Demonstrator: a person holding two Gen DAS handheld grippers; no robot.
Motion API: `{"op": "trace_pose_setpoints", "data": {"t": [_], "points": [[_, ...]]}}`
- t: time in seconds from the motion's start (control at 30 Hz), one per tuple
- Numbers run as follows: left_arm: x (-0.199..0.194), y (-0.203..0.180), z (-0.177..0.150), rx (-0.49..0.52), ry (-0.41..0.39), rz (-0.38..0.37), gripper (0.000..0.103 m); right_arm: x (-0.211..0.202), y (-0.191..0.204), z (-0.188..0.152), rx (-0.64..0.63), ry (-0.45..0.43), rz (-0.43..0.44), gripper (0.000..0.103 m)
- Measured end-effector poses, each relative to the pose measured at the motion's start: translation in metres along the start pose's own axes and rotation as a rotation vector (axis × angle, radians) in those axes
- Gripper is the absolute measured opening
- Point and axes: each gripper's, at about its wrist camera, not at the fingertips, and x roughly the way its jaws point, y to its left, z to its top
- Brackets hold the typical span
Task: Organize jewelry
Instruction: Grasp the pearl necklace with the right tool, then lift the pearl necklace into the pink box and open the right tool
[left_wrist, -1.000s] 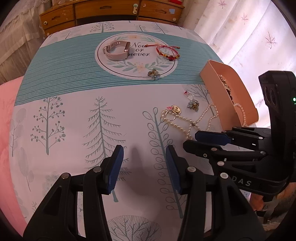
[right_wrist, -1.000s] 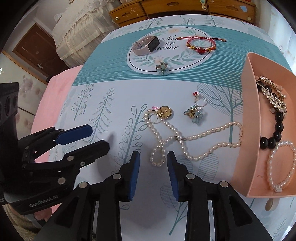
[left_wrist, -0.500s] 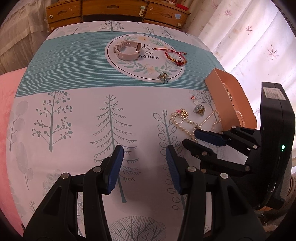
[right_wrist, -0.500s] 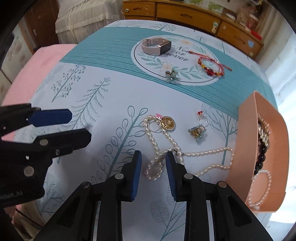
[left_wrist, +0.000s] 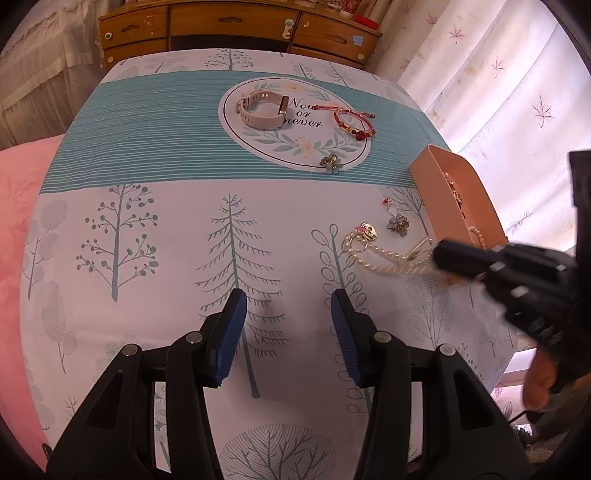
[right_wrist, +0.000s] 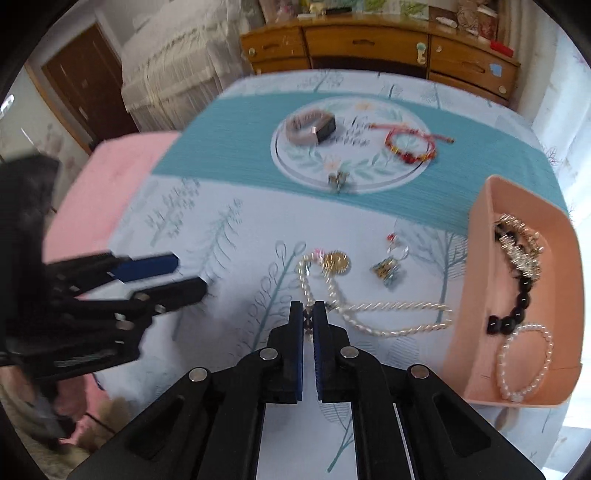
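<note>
The long white pearl necklace (right_wrist: 373, 314) lies on the tree-printed tablecloth (left_wrist: 155, 266) beside the peach plastic tray (right_wrist: 476, 280), one loop pinched in the right gripper (right_wrist: 307, 314). Motion blur hides the bead contact. The left gripper (left_wrist: 288, 314) hovers spread and empty.

White pearl necklace (right_wrist: 388, 314), peach tray (right_wrist: 480, 295), tree-patterned teal-and-white tablecloth (left_wrist: 184, 229).

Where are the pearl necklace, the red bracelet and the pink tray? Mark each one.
pearl necklace (right_wrist: 399, 306): right wrist view, on the strand's upper run across the cloth.
red bracelet (right_wrist: 410, 147): right wrist view, on its beaded loop.
pink tray (right_wrist: 458, 325): right wrist view, on the outer face of its near wall.
</note>
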Motion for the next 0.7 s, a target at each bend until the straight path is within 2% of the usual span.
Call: {"op": "trace_pose_setpoints", "data": {"t": [0.33, 0.5, 0.7], "points": [[-0.008, -0.028, 0.000, 0.071, -0.009, 0.003, 0.044, -0.126, -0.021, 0.030, 0.099, -0.305, 0.087, 0.004], [-0.009, -0.046, 0.003, 0.119, -0.010, 0.001, 0.044, -0.179, -0.035, 0.038, 0.141, -0.452, 0.078, 0.004], [-0.003, -0.069, 0.013, 0.180, -0.001, -0.006, 0.044, -0.221, -0.061, 0.033, 0.212, -0.553, 0.036, 0.004]]}}
